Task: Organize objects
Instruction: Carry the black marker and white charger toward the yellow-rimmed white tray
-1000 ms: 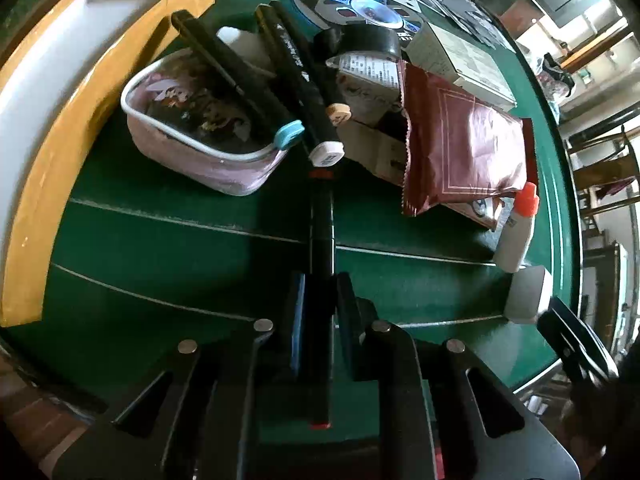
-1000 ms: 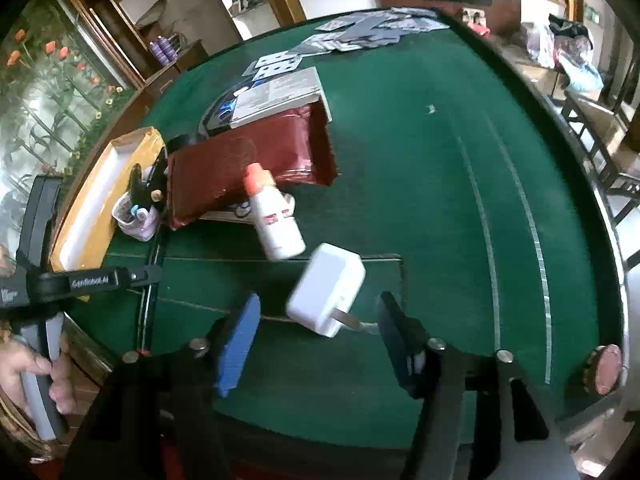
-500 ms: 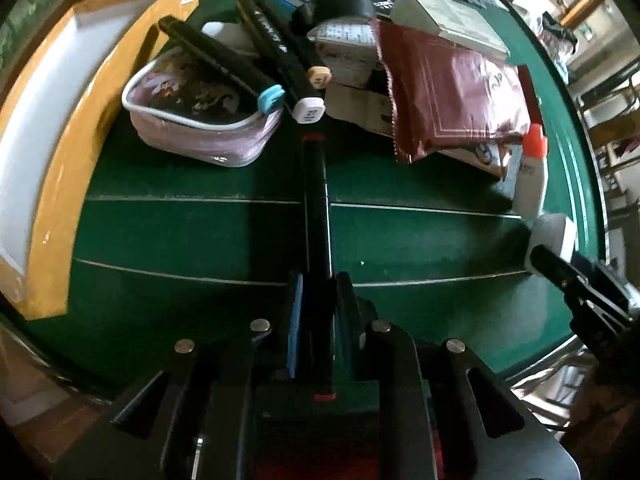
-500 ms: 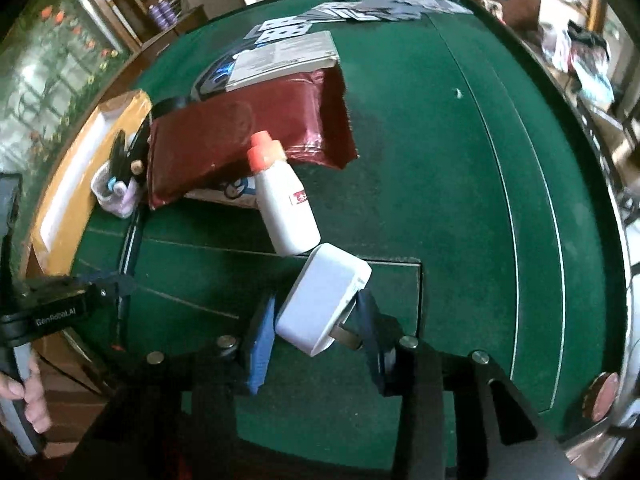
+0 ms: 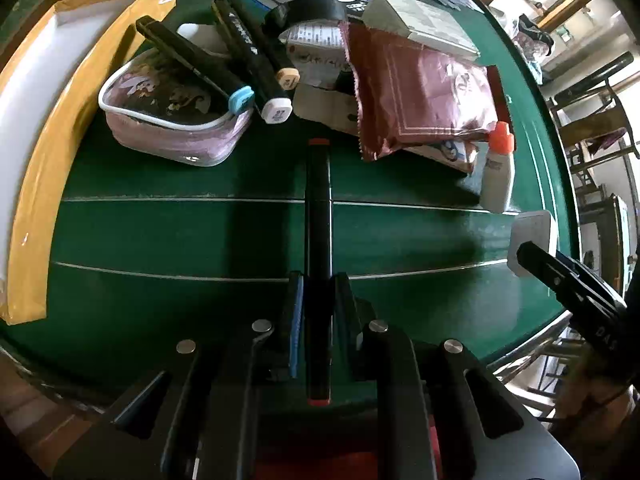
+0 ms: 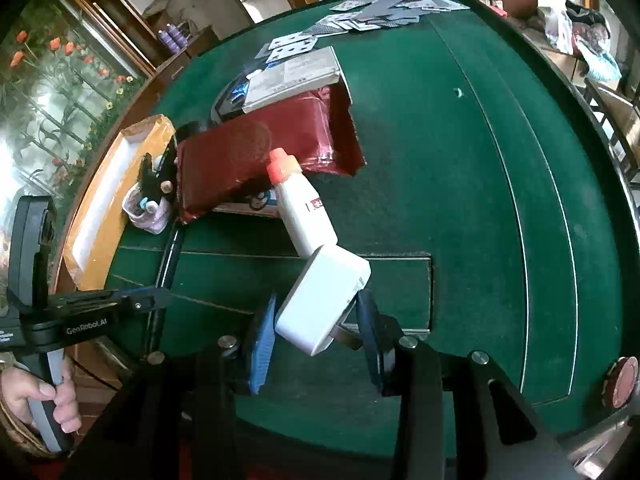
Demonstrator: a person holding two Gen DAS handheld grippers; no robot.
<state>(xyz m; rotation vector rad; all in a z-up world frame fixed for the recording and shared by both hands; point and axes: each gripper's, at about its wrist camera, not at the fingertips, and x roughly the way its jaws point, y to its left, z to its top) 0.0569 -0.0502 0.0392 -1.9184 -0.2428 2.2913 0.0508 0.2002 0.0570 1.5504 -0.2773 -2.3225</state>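
My left gripper (image 5: pixel 318 280) is shut on a black marker with red ends (image 5: pixel 318 216), held lengthwise over the green table, its tip pointing at a pink pencil pouch (image 5: pixel 172 120) that carries several markers (image 5: pixel 256 60). My right gripper (image 6: pixel 316 312) is shut on a white plug charger (image 6: pixel 324 300), its prongs by the right finger. A white bottle with an orange cap (image 6: pixel 302 208) lies just beyond the charger. The charger also shows in the left wrist view (image 5: pixel 532 236).
A dark red foil packet (image 5: pixel 420 88) lies on boxes right of the pouch. A yellow-rimmed white tray (image 5: pixel 36 120) runs along the left table edge. Black tape roll (image 5: pixel 308 12), a grey box (image 6: pixel 292 76) and playing cards (image 6: pixel 360 20) lie farther back.
My left gripper drew back from the pouch with the marker. My right gripper closed from open onto the charger.
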